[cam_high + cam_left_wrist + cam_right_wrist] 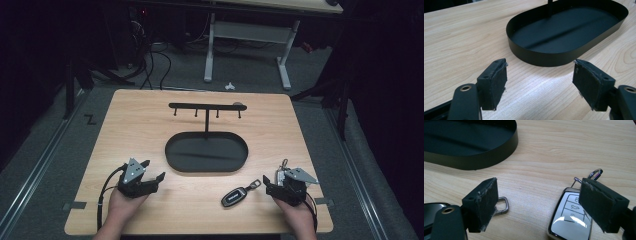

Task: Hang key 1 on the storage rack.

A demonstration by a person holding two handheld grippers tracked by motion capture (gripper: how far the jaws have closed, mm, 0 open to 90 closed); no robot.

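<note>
My right tool (537,203) is hovering low with its jaws apart, a silver key fob (570,220) lying just beside one pad and a black key fob (234,197) resting nearby on the worktop (130,125); my left tool (540,80) is waiting, jaws apart and empty, before the black oval tray (536,56); above it a hook rack (207,106) is standing. I am judging a fob the likely pick; squaring both pads across its body should be steadying the grip.

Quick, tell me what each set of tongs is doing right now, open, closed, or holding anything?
Left tongs: open, holding nothing, above bare table near the black tray.
Right tongs: open, holding nothing, with a silver key fob lying on the table beside one jaw.
</note>
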